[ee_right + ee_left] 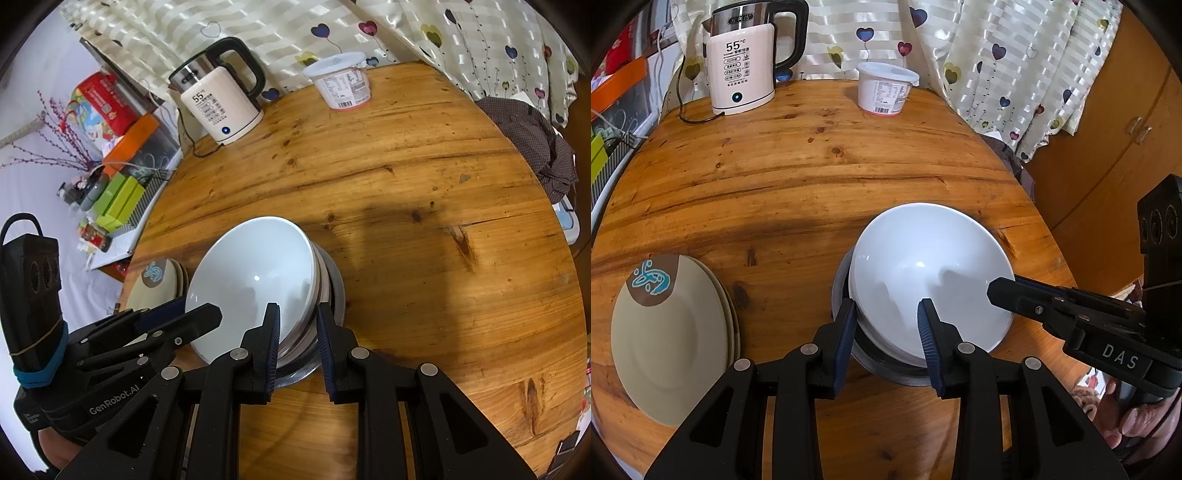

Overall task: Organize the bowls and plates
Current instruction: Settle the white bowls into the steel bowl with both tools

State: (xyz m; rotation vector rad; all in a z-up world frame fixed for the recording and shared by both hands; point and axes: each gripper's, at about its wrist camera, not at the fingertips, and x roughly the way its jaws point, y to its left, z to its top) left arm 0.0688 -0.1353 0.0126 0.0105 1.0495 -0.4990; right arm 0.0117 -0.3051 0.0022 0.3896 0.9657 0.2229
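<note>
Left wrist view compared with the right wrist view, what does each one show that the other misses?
Only the left wrist view shows the orange wooden cabinet. Only the right wrist view shows the green boxes, the red printed bag and the dark checked cloth. Both share the round wooden table, the tilted white bowls in a metal basin, the beige plate stack, the cream electric kettle and the white lidded tub.

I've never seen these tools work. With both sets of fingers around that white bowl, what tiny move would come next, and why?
Probably both ease apart and back off. The white bowl already sits nested on the bowl stack, and the left fingers and right fingers straddle its rim, seemingly without pinching it. The plates are stacked beside it.
</note>
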